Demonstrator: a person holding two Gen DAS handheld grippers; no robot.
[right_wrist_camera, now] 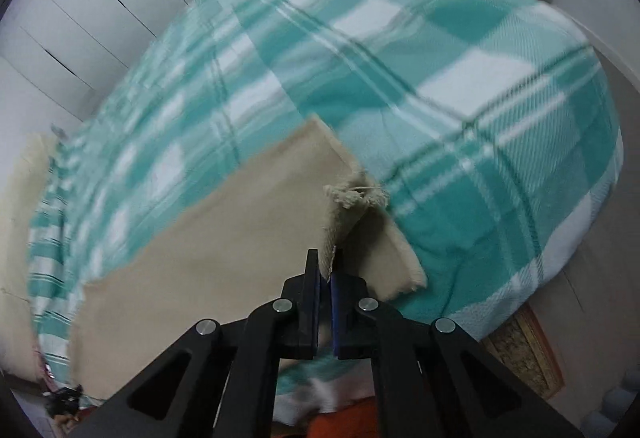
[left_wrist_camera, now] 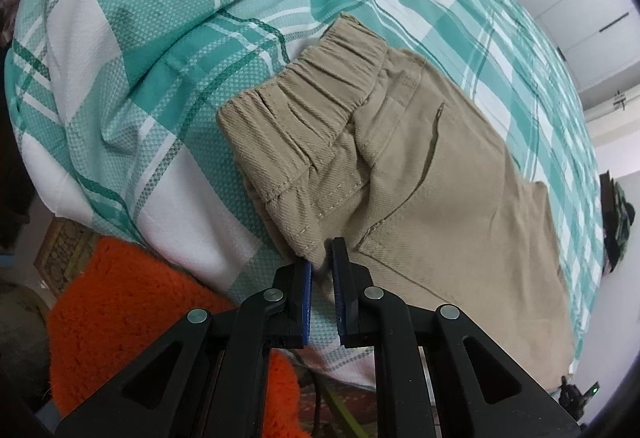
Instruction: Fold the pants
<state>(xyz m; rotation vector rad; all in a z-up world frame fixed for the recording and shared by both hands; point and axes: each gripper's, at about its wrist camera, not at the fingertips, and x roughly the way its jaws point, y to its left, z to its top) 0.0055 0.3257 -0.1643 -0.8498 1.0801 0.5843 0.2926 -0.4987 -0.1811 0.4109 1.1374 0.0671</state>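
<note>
While the pants lie spread on the bed, both tongs have hold of them.
Pants: khaki pants (left_wrist_camera: 432, 173) lie flat on the bed, with the elastic waistband (left_wrist_camera: 304, 109) bunched toward the left of the left wrist view and a slit pocket beside it.
Leg end: in the right wrist view the pants (right_wrist_camera: 208, 250) stretch away to the lower left; a frayed hem corner (right_wrist_camera: 352, 193) with loose threads is lifted off the bed.
Left tongs: the left tongs (left_wrist_camera: 322, 266) are closed to a narrow gap on the pants' edge just below the waistband, with cloth pinched between the blue pads.
Right tongs: the right tongs (right_wrist_camera: 326, 270) are clamped on the raised hem corner, the cloth standing up between the fingers.
Bed: a blanket (left_wrist_camera: 132, 49) checked in teal and white covers the bed under the pants, with creases near the waistband.
Beyond the bed: an orange fuzzy rug (left_wrist_camera: 128, 318) lies below the bed's edge, a patterned mat (right_wrist_camera: 524, 350) is on the floor, and white cupboard doors (right_wrist_camera: 80, 13) stand behind.
Writing: no brand, label or text can be read; the right wrist view is blurred.
</note>
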